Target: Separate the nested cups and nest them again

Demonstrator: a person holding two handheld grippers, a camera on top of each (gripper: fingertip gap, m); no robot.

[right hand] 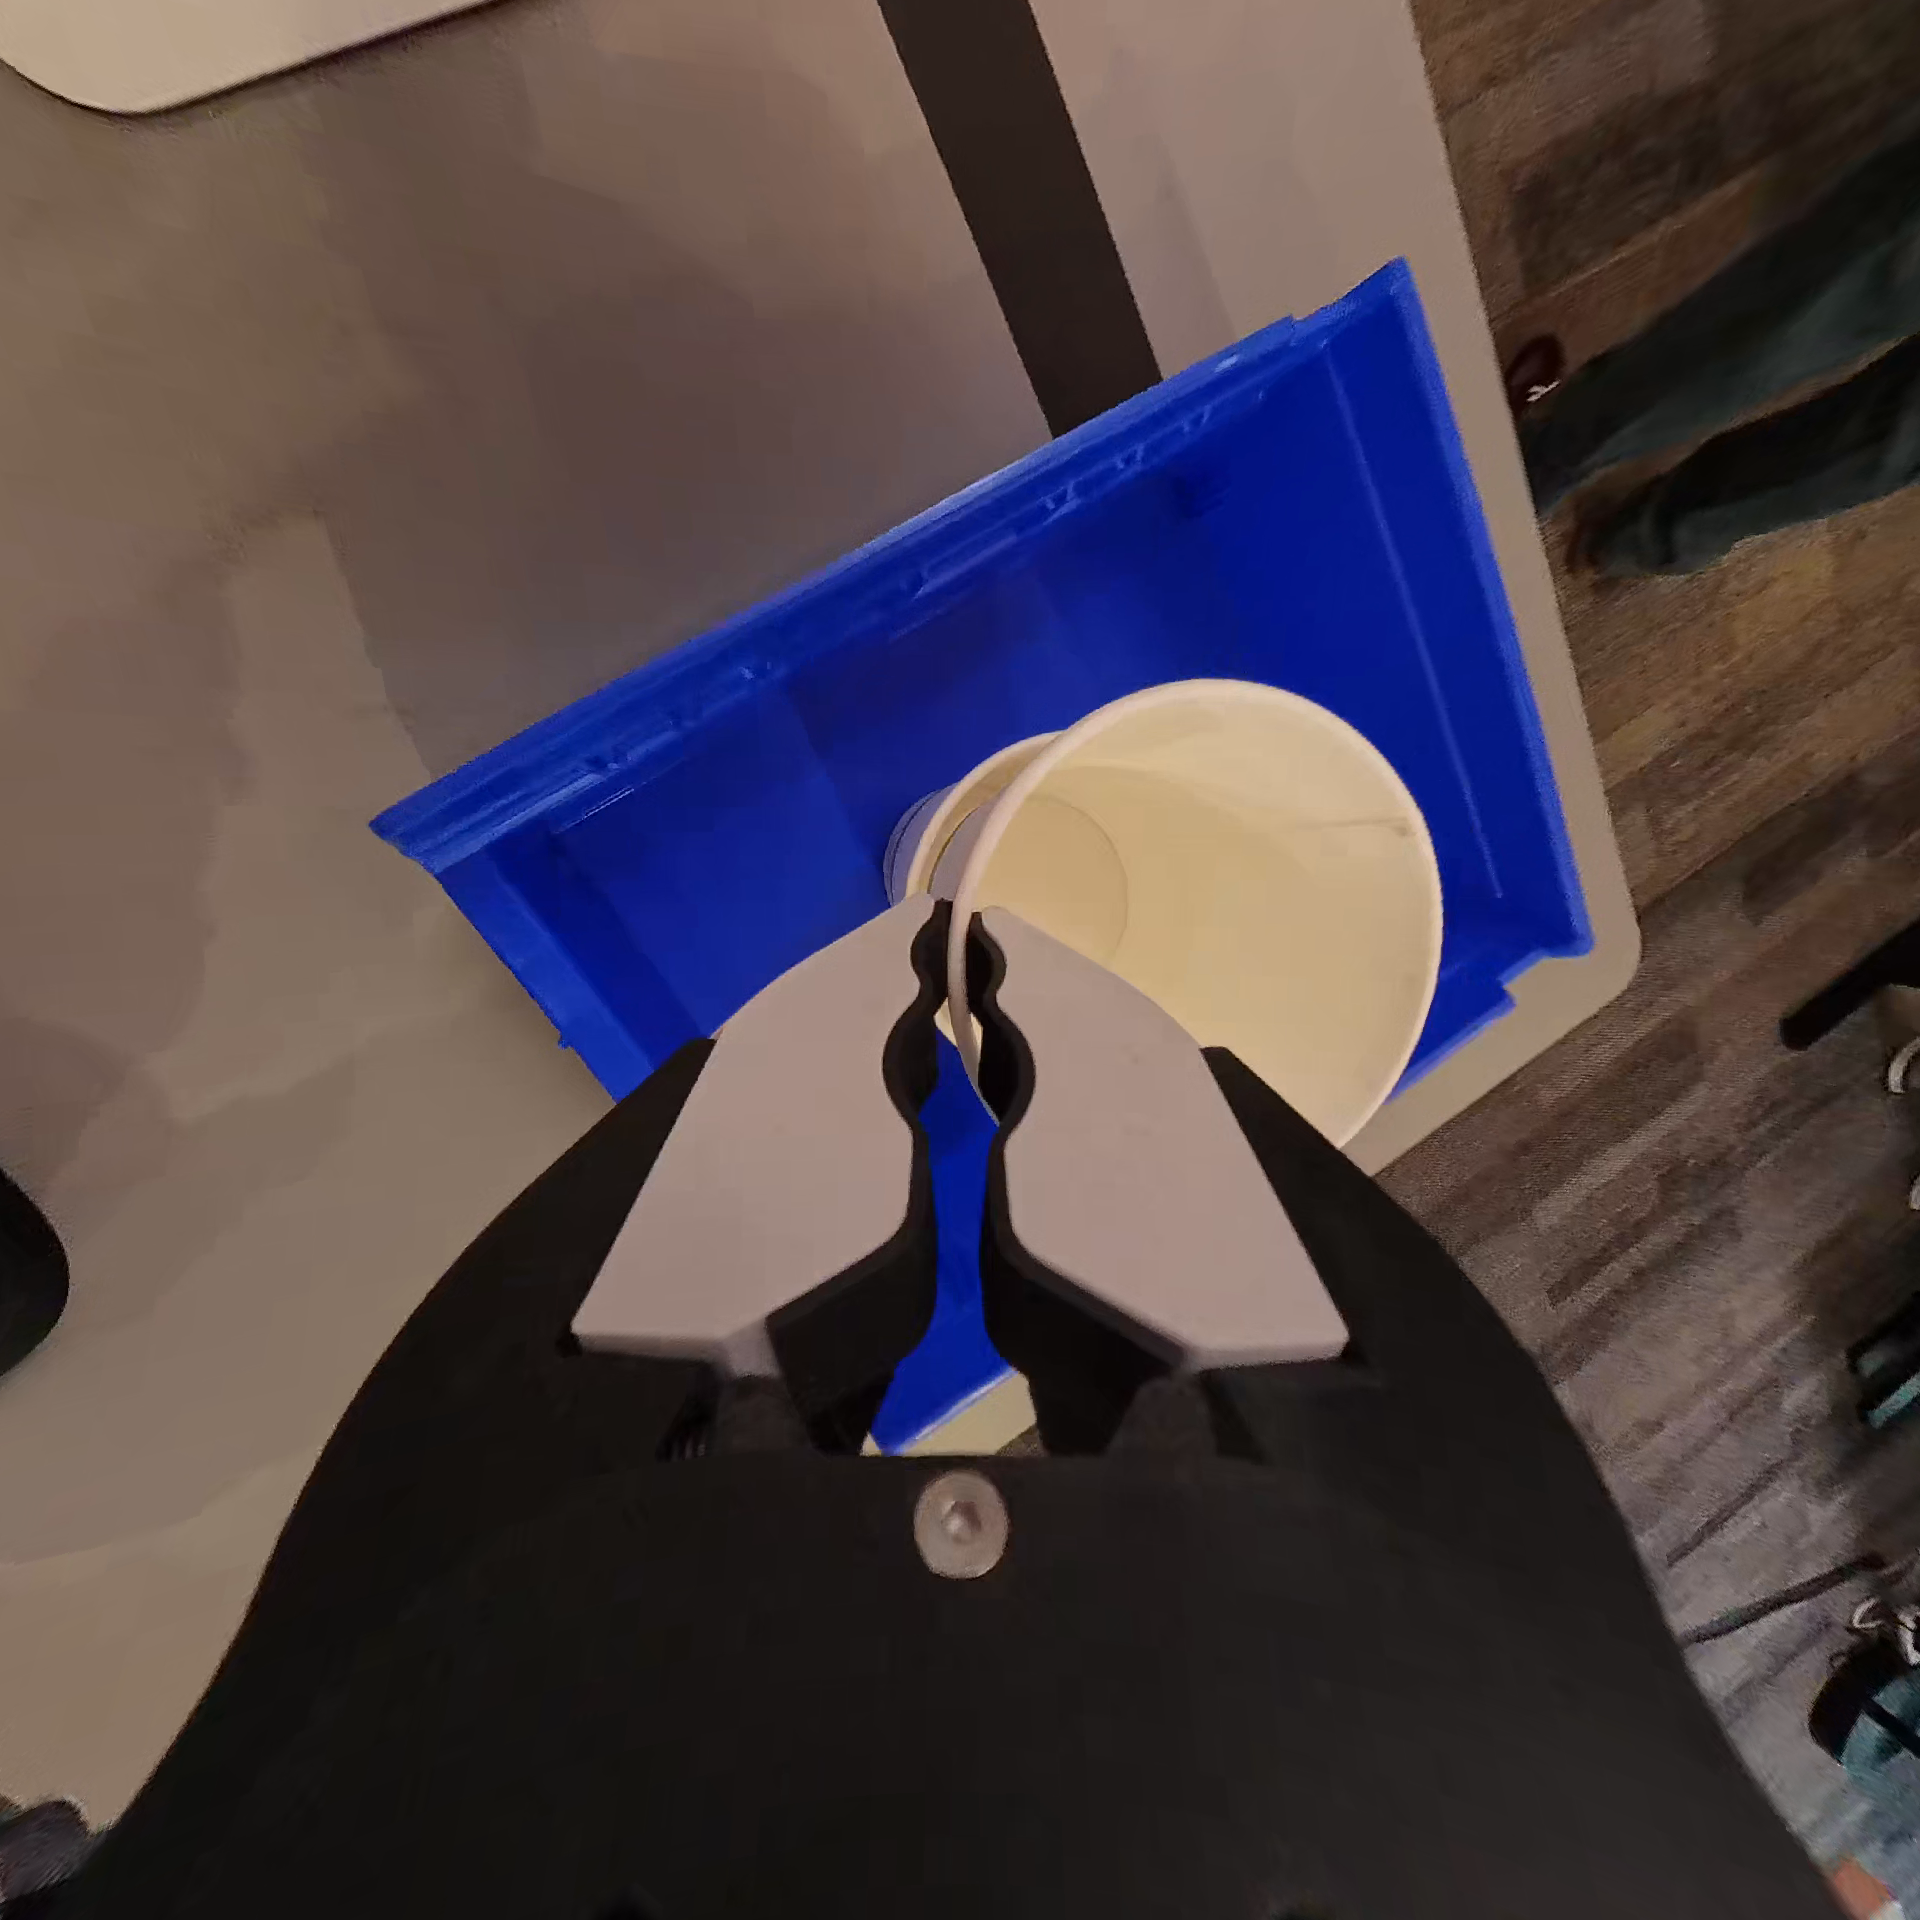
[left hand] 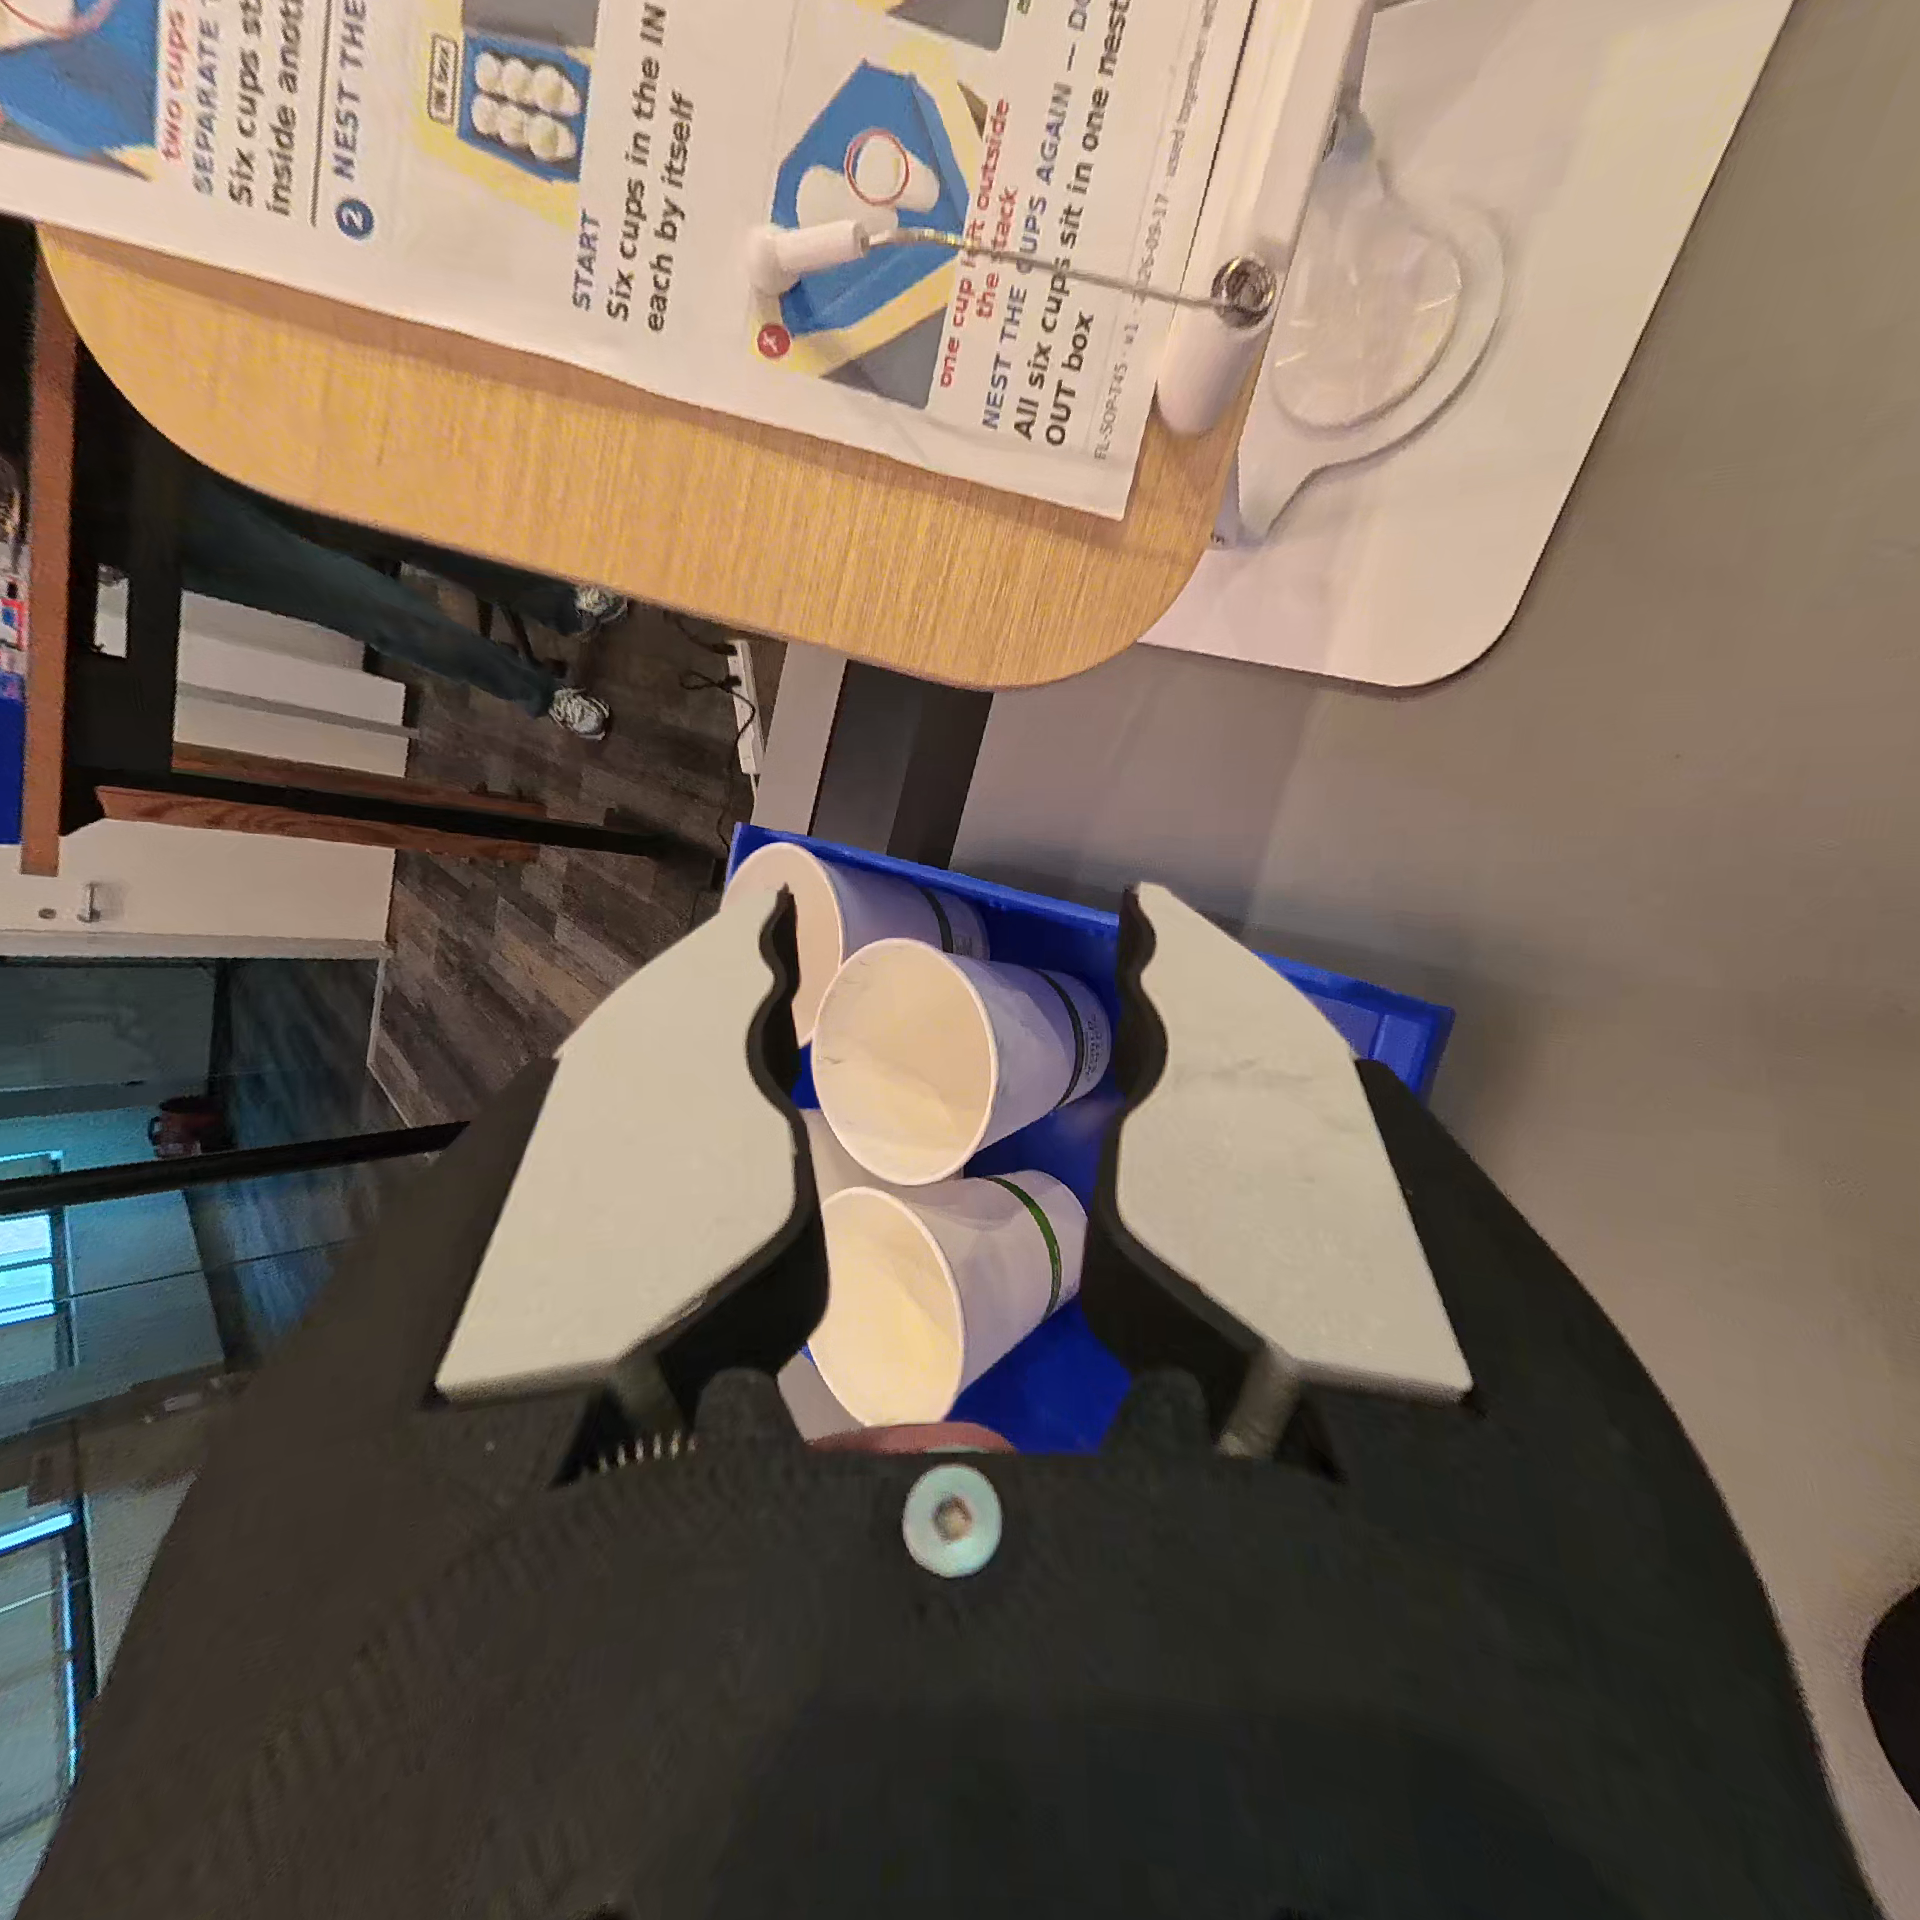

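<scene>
- The right gripper (right hand: 958,920) is pinching the rim of a white paper cup (right hand: 1247,894), one finger inside the wall and one outside, both pressed on it.
- That cup hangs tilted over a blue bin (right hand: 727,790), its mouth turned toward the gripper. Just behind it, another cup (right hand: 935,821) peeks out, standing in the bin.
- The left gripper (left hand: 956,904) is spread wide with nothing in its grasp. It hovers above a second blue bin (left hand: 1351,1013).
- In that bin lie loose cups on their sides: one with a dark band (left hand: 935,1049) in the middle, one with a green band (left hand: 935,1299) nearer the gripper, and a third (left hand: 873,904) at the far end.
- Both bins sit on a grey counter (right hand: 364,468).
- Further off, a wooden board (left hand: 623,488) carries a printed instruction sheet (left hand: 727,208), held by a white clip (left hand: 1205,364).
- Beyond the counter edge there is dark patterned flooring (right hand: 1714,1039), with somebody's legs and shoes (left hand: 499,644).
</scene>
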